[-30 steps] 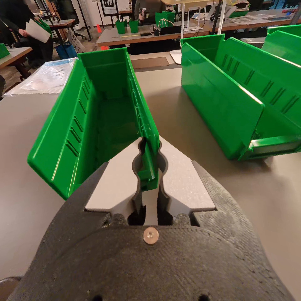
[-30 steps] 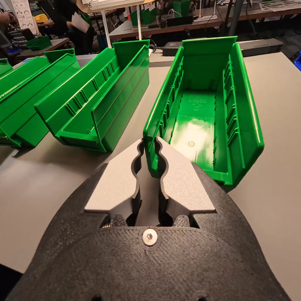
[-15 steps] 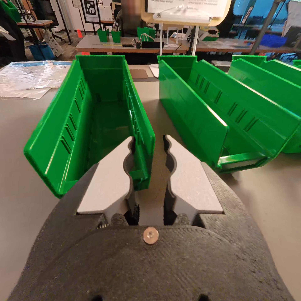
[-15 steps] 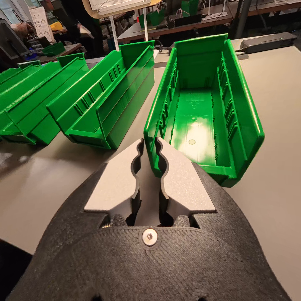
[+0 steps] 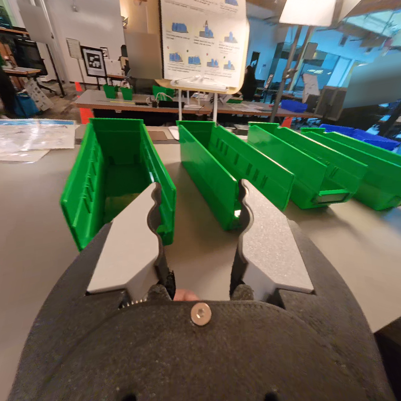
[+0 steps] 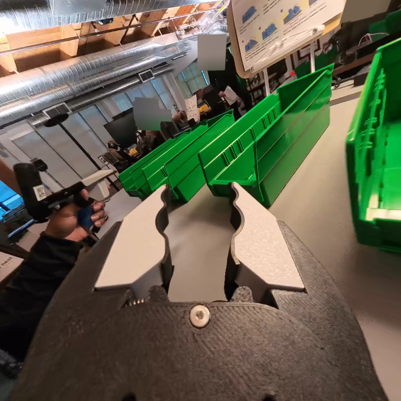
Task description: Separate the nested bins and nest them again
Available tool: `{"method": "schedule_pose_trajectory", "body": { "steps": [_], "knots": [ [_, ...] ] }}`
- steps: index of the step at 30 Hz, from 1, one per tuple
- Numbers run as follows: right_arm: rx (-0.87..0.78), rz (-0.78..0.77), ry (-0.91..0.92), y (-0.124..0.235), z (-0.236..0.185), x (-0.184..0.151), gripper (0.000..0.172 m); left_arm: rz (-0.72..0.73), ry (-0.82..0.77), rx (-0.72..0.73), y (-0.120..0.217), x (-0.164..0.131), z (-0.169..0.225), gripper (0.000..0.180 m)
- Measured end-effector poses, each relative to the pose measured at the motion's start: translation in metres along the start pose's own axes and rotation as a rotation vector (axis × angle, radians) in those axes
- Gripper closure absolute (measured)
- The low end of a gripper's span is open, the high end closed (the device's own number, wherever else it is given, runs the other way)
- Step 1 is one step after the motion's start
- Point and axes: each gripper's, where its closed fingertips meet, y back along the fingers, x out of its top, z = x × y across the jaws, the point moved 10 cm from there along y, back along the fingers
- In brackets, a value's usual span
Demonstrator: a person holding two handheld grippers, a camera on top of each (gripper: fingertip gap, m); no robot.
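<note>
The long green plastic bins (image 5: 121, 178) sit side by side on the grey surface (image 5: 195, 227), long axes running away from the cameras, open tops up. Both the left gripper (image 5: 198, 195) and right gripper (image 6: 198, 193) have fingers spread wide, holding nothing. Risk I'd guess: grabbing one thin wall off-centre, so the bin twists or jams when re-nesting.

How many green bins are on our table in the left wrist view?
4 visible: one at left, open towards the camera; the second beside it; the third and fourth farther right. More may be cut off.
</note>
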Motion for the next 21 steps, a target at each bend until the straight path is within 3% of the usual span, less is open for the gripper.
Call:
{"method": "schedule_pose_trajectory", "body": {
  "steps": [5,9,15,21],
  "knots": [
    [-0.076,-0.079,-0.04,-0.018,0.008,-0.007,0.114,-0.151,-0.083,0.085,-0.006,0.042,-0.023,0.079],
    [-0.106,-0.075,-0.078,-0.019,0.011,-0.006,0.114,-0.322,-0.09,0.102,-0.029,0.067,-0.049,0.068],
    [-0.109,-0.13,-0.157,-0.039,0.013,-0.008,0.111,-0.562,0.127,0.055,-0.096,0.078,-0.089,0.056],
    [-0.103,-0.163,-0.157,-0.052,0.016,-0.009,0.11,-0.755,0.06,0.185,-0.154,0.076,-0.103,0.049]
  ]
}}
